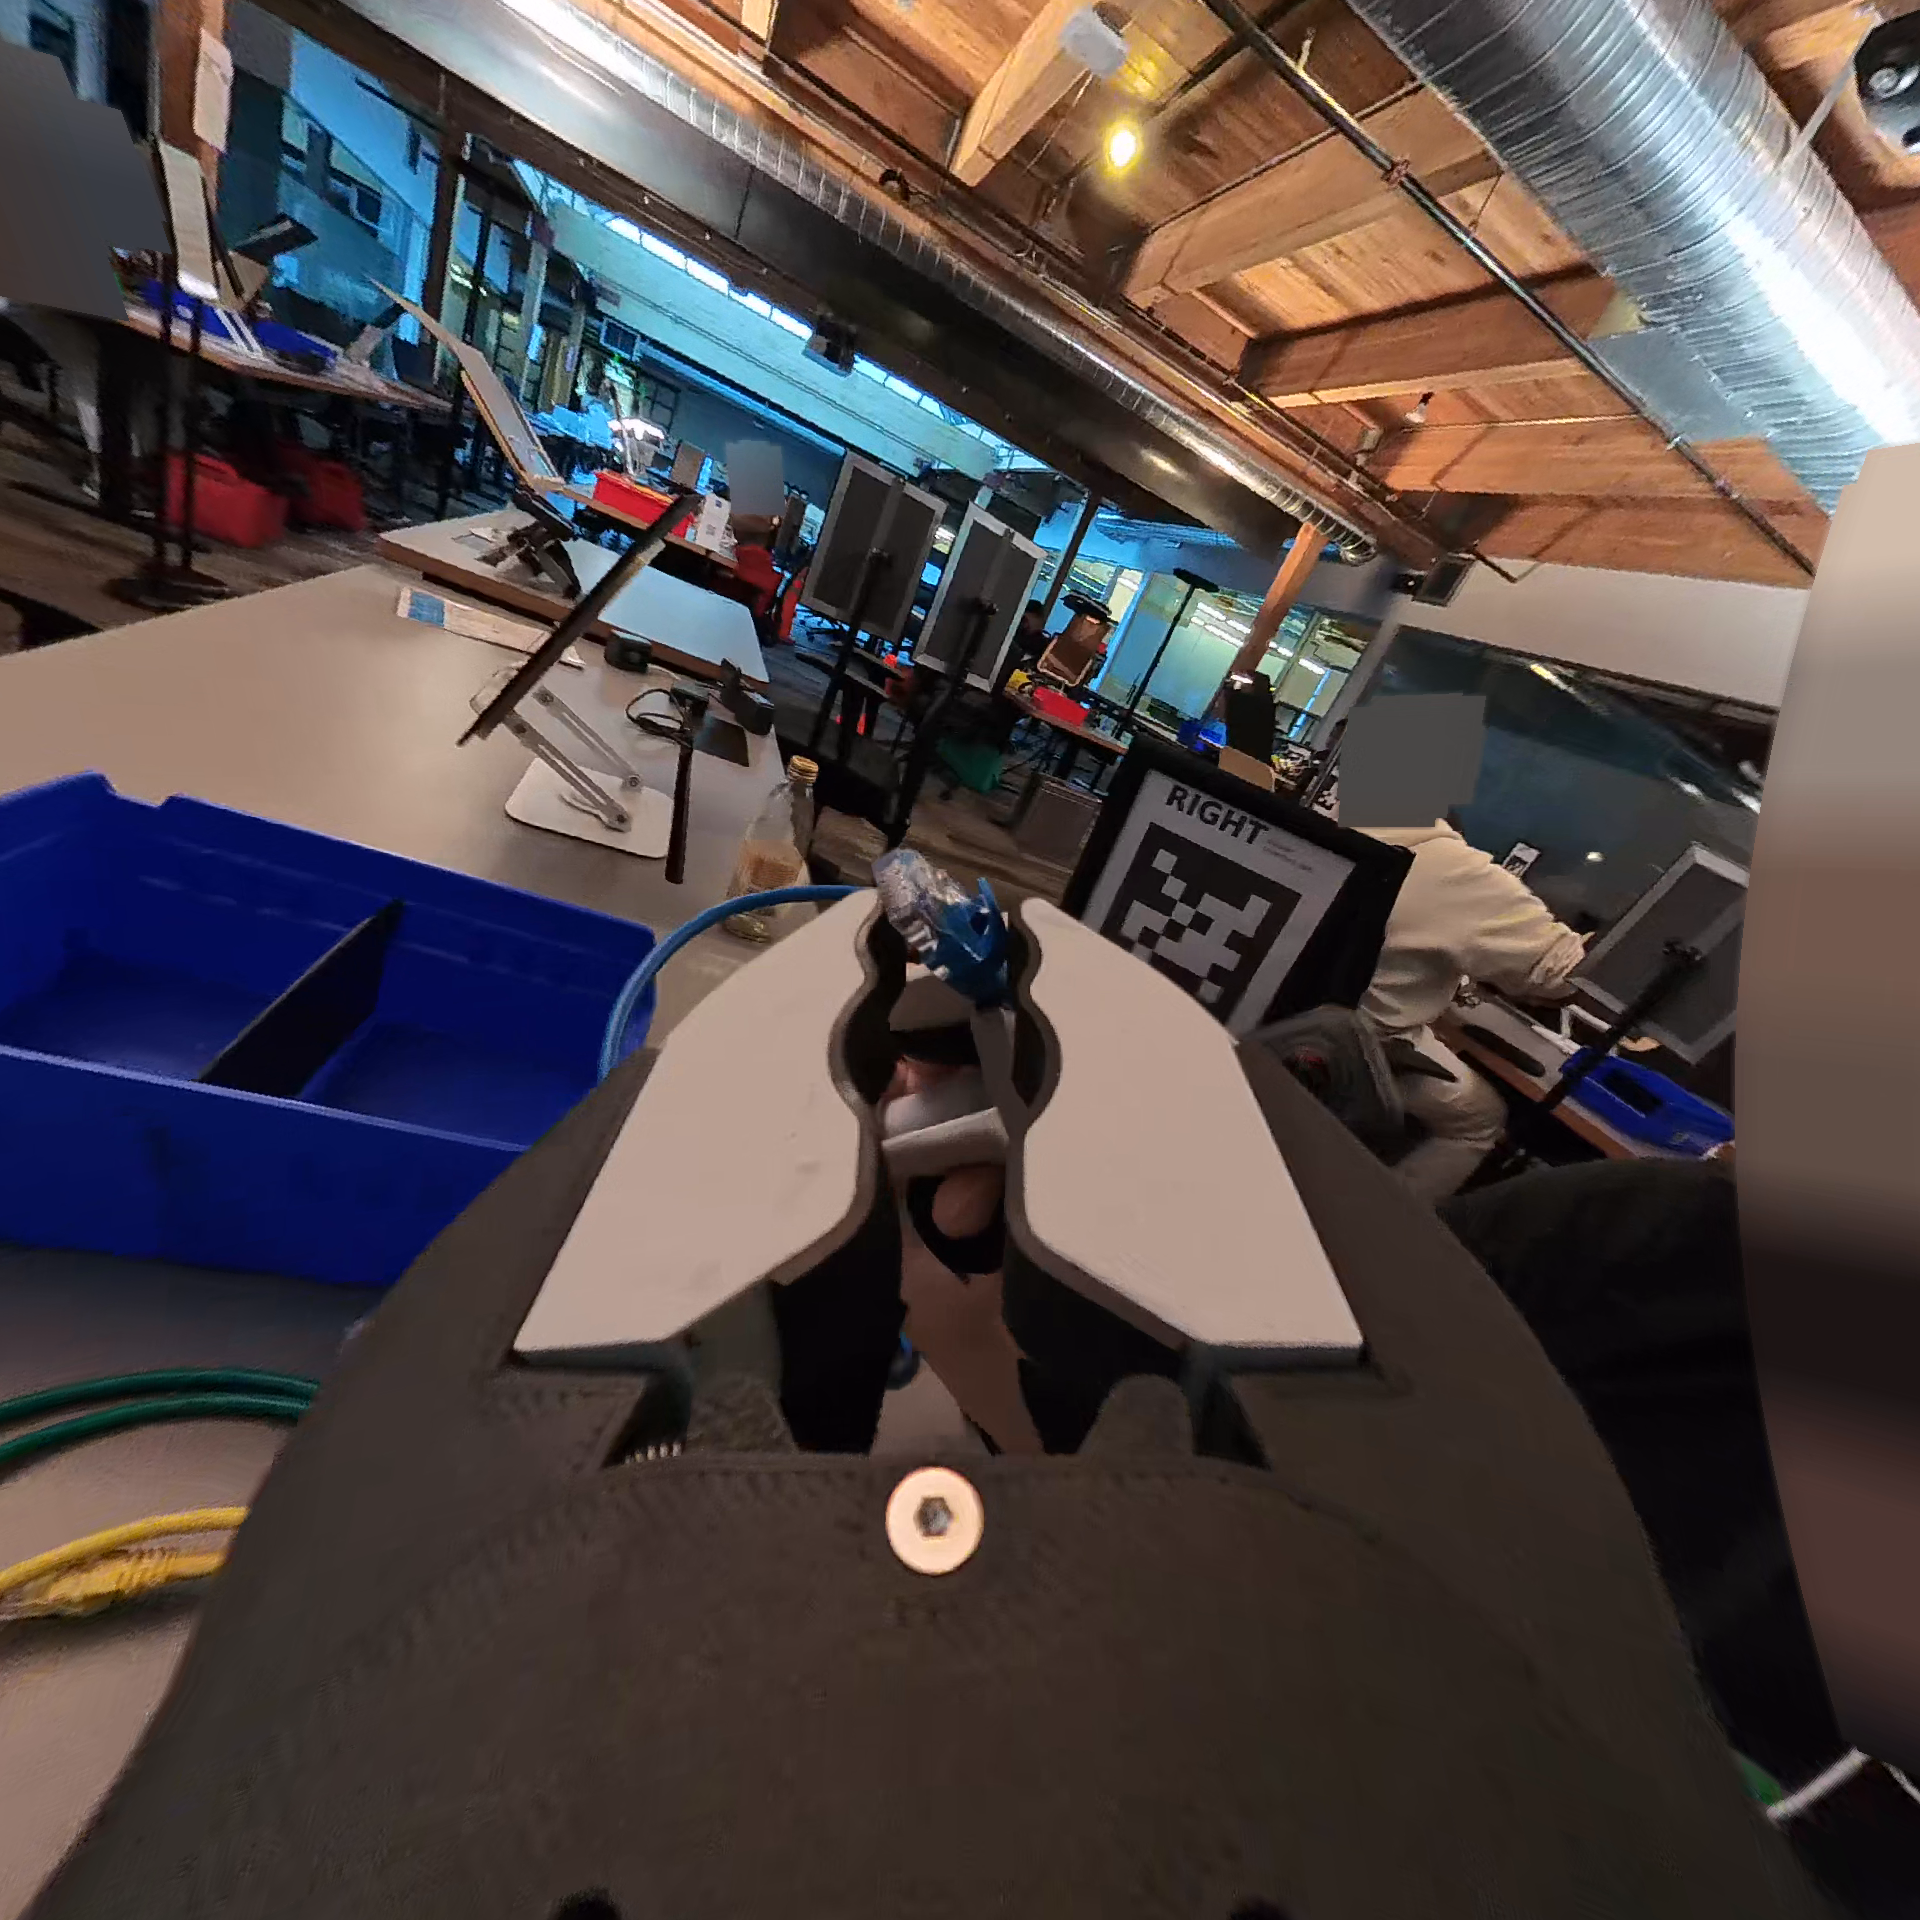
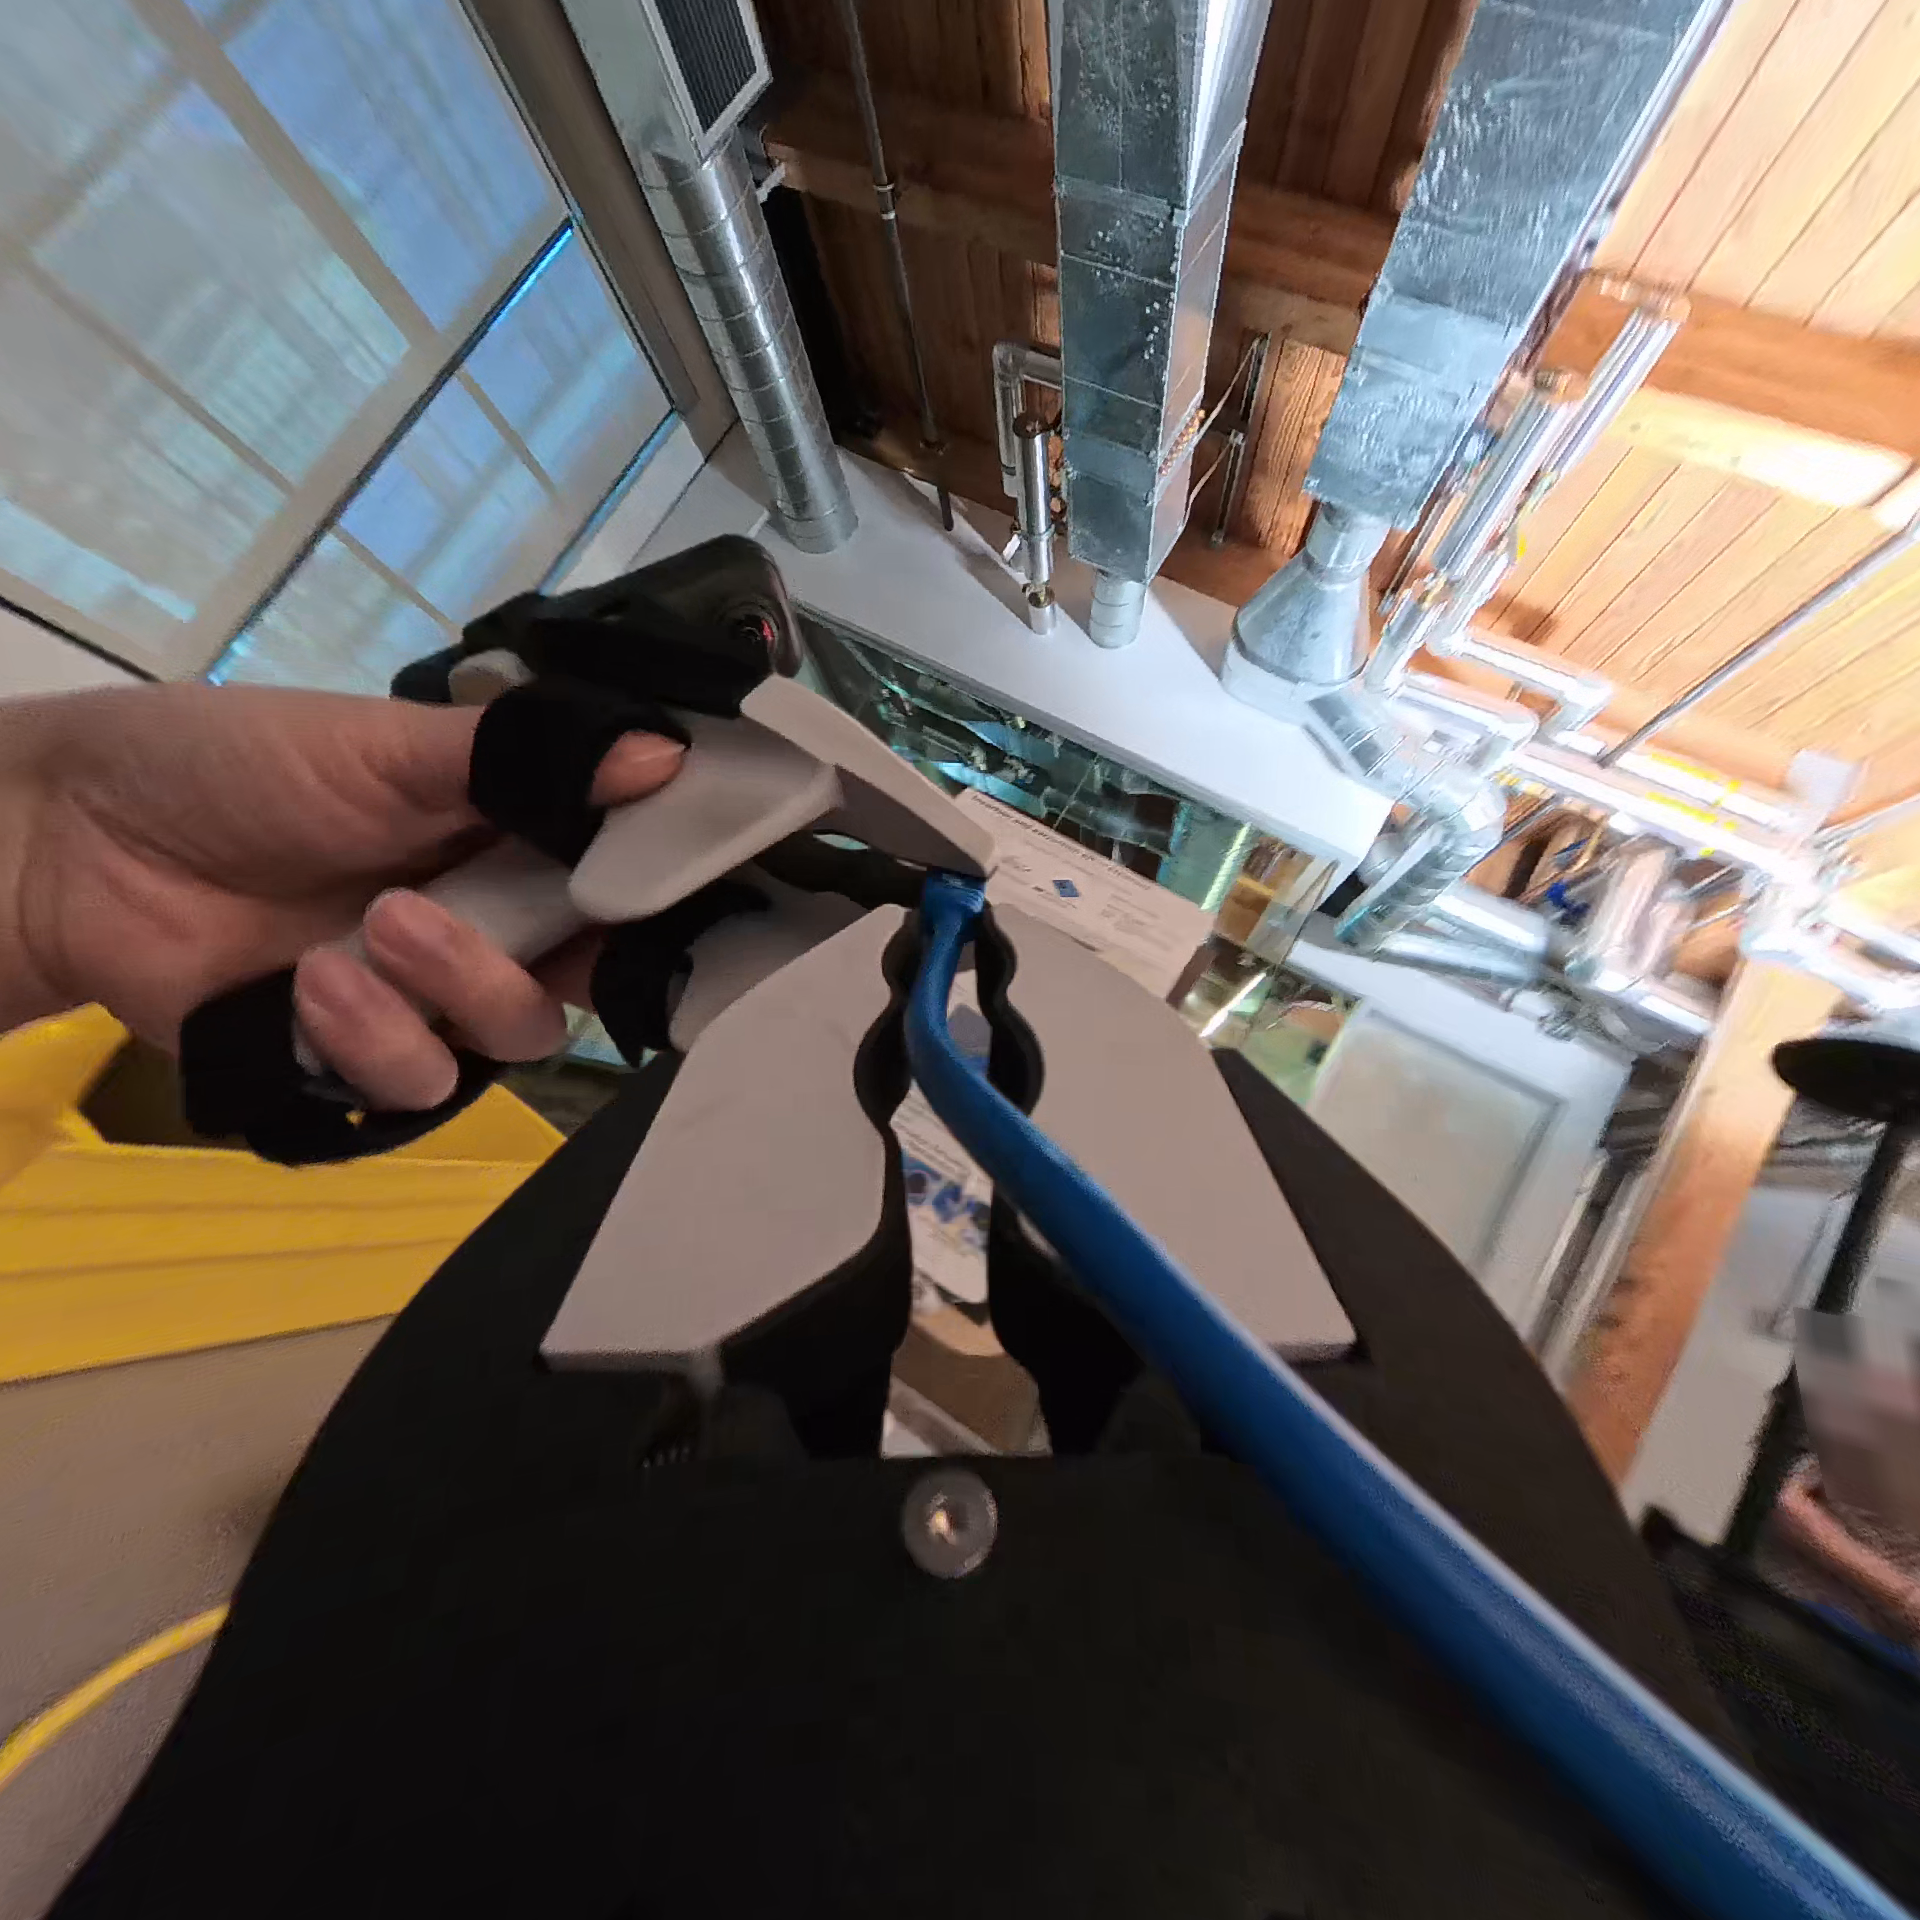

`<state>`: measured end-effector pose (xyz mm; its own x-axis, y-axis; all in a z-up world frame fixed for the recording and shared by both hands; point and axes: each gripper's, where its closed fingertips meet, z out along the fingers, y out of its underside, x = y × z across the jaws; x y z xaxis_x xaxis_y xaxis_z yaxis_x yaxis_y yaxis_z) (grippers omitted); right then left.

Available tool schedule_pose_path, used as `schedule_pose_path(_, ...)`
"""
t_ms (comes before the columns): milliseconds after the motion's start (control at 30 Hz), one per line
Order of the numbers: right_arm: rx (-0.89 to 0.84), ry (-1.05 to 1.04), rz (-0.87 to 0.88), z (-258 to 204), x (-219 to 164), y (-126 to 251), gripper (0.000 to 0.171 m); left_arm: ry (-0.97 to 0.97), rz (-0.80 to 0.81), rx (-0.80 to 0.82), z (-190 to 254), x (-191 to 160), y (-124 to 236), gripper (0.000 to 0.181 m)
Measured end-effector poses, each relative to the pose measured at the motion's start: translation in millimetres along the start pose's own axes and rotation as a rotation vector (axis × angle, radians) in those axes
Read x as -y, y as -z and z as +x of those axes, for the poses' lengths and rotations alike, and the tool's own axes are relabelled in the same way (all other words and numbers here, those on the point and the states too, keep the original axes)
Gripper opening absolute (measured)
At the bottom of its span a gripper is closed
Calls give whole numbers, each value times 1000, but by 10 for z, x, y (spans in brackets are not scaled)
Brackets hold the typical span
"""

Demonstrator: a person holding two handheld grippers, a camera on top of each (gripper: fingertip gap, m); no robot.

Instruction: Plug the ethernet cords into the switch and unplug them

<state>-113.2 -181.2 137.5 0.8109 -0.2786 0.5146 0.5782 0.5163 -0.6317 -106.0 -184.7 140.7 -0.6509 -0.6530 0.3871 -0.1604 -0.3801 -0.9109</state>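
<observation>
In the left wrist view we see our left gripper [image 1: 940, 940] at the centre of the frame, its grey fingers [image 1: 769, 1091] drawn close and pinching the blue ethernet cord [image 1: 665, 966] just behind its clear plug [image 1: 914, 894], which sticks up past the fingertips. The cord loops away to the left and down behind the gripper. At the left of the frame a blue bin [image 1: 260, 1164] with a black divider sits on the grey table [image 1: 260, 686]; below it, at the lower left edge, lie a green cord [image 1: 156, 1397] and a yellow cord [image 1: 114, 1558]. Just right of the plug, close behind it, stands the black body of the right gripper [image 1: 1226, 904] with its white tag. We cannot find the switch in this view. In the right wrist view our right gripper [image 2: 951, 925] fills the lower centre, its fingers [image 2: 769, 1132] pressed on the blue ethernet cord, which runs from the fingertips down to the lower right corner. Right at those tips the left gripper [image 2: 966, 852] comes in from the left, held by a hand [image 2: 260, 862] in a black fingerless glove. A yellow bin [image 2: 156, 1226] shows at the left edge. The switch is not visible here either.
</observation>
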Motion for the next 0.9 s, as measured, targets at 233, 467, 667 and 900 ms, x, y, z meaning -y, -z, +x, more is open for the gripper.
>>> schedule_pose_path(233, -2, -135, -21, 32, -9, -59, 12, -66, 22, 41, -11, 38, -8, 16)
schedule_pose_path(467, -5, -158, -20, 27, -3, -77, 12, -53, 26, 30, -2, 47, 6, 16)
schedule_pose_path(667, -17, -149, -31, 39, -9, -87, 13, -59, 7, 26, 21, 5, -42, 16)
schedule_pose_path(900, -34, -126, -16, 50, 42, -76, 12, -88, 10, 34, 62, 21, -59, 16)
